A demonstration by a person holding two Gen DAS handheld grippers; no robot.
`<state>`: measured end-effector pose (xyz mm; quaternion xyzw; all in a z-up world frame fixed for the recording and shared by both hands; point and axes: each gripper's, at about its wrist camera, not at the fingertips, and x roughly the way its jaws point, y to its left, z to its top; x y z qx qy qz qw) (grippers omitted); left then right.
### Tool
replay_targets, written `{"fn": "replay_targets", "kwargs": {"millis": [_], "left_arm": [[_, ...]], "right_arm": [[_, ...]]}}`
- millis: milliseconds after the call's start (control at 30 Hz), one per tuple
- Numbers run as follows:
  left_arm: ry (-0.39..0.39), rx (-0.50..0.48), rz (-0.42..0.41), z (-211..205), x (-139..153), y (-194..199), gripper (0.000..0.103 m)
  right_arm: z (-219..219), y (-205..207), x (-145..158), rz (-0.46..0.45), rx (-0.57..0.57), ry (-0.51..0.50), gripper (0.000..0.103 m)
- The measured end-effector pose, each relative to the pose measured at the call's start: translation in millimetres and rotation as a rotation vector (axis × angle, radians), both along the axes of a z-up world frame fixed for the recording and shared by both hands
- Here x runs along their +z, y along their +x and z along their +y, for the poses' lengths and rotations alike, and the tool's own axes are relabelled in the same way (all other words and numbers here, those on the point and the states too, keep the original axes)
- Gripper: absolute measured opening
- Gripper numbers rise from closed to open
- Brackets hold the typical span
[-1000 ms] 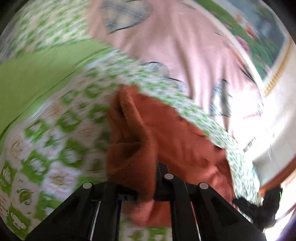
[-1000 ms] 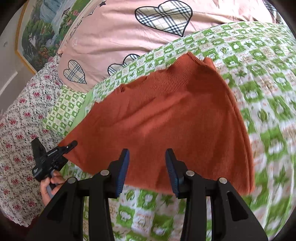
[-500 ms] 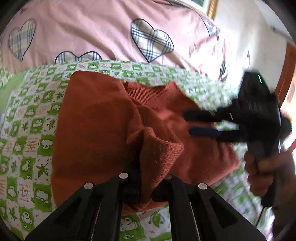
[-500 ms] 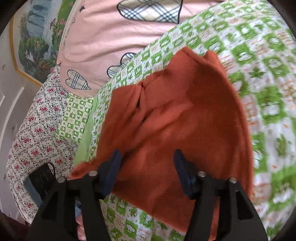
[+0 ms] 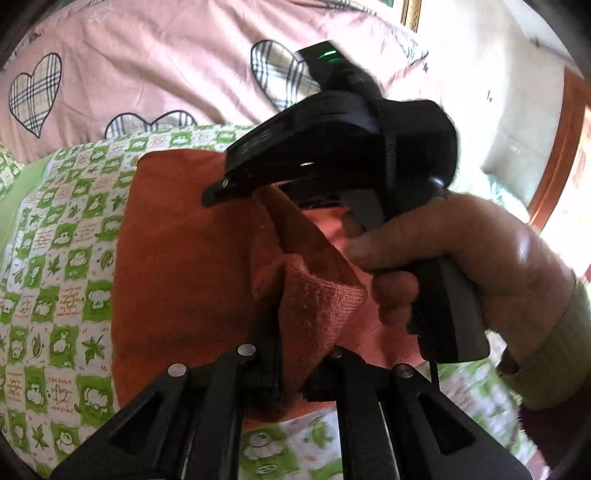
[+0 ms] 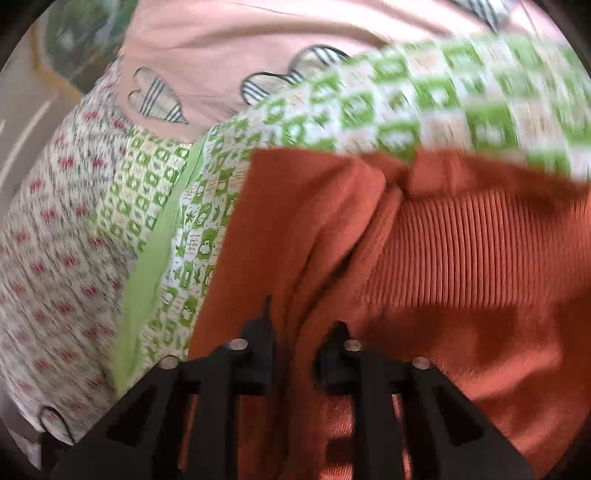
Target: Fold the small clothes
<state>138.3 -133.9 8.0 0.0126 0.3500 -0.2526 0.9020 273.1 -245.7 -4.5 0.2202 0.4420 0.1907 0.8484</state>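
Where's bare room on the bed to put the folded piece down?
Left of the orange garment: green checked sheet lies bare up to the pink heart quilt. Crowded on the right: left claw pinches a fold, right claw and its hand hang over the cloth.

It was a bedroom in a home. A bed took up nearly all the view, spread with a green-and-white checked sheet (image 5: 62,258). Beyond the sheet lay a pink quilt (image 5: 155,66) printed with plaid hearts, and to the sheet's left a flowered white cover (image 6: 55,266). Past the quilt rose a pale wall (image 5: 517,92) with a gold picture frame (image 5: 412,14) and wooden trim (image 5: 565,147).
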Motion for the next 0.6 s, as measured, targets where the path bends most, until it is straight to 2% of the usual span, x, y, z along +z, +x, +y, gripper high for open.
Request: {"fn": "replay_targets", "kwargs": {"millis": [133,233,300,433,533,600], "left_arm": [[-0.097,-0.088,0.006,-19.4,26.5,-1.7,0.005],[-0.126,-0.154,0.033,-50.2,30.5,0.6,0.005],[-0.143,-0.191,0.049,-69.7,24.7,2.6,0.005],[-0.163,-0.226,0.134,-97.5,4.2,10.4,0.005],[-0.132,-0.223,0.162,-109.5,-10.9,12.1,0.006],[-0.123,-0.224,0.172,-112.6,-16.8,11.7,0.005]], "right_arm": [[-28.1,-32.2,49.1,-0.127,-0.013,-0.022,0.016],[-59.2,-49.2,63.7,-0.149,-0.041,-0.068,0.016],[-81.0,-53.7,58.1,-0.129,-0.074,-0.084,0.016],[-123.5,-61.2,26.1,-0.045,-0.145,-0.067,0.016],[-134.3,-65.7,9.2,-0.022,-0.156,-0.046,0.016],[-137.1,-68.4,5.4,-0.020,-0.156,-0.069,0.016]]}}
